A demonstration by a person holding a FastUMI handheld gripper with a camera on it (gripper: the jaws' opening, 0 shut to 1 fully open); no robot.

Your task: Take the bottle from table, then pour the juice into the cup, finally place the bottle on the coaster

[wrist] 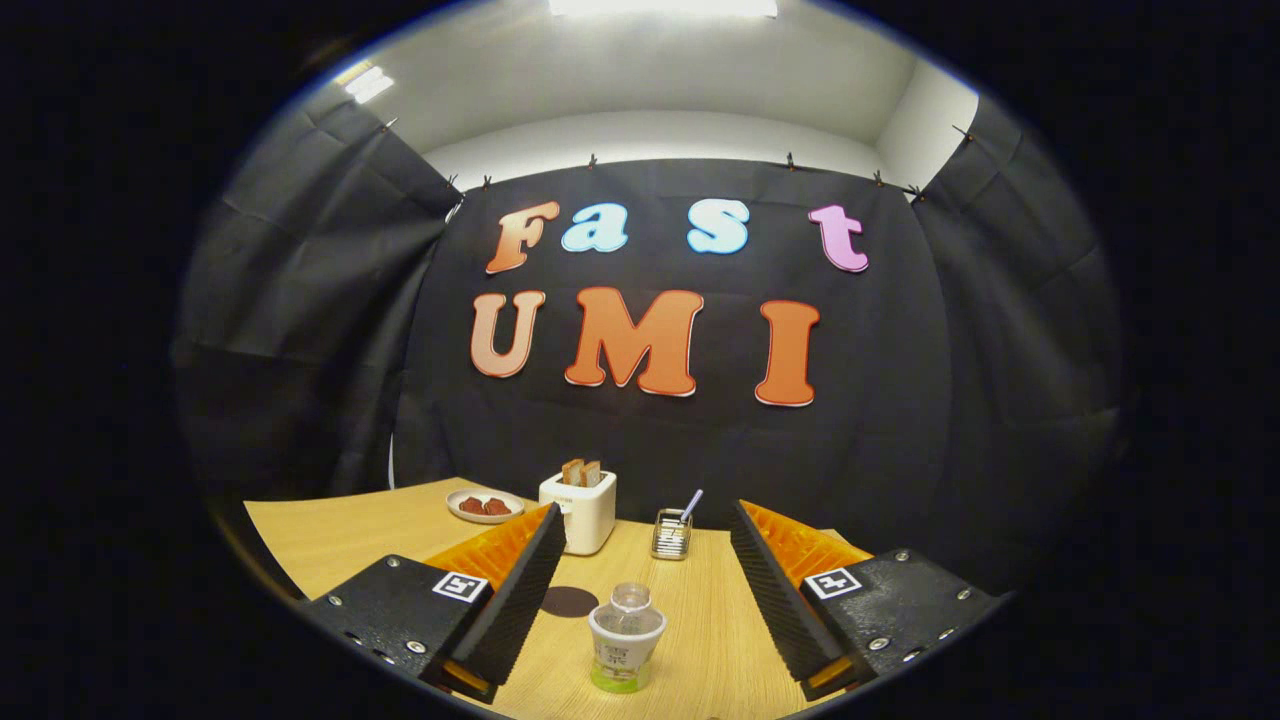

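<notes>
Small upright bottle [627, 640], clear cap, white-green label, on bench [340, 530], between spread fingers of hand-held gripper [640, 535], untouched, dark coaster [568, 601] just beside bottle

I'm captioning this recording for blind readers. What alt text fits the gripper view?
A small clear plastic bottle with a white label stands upright on a light wooden table between the open gripper fingers, untouched. Beyond lie a dark round coaster, a white toaster holding toast, a small glass cup and a plate.

The worktop [360, 530] was pale wood-grain; the coaster [568, 601] dark brown; the bottle [626, 640] white with green at its base; the toaster [578, 510] cream-white.
</notes>
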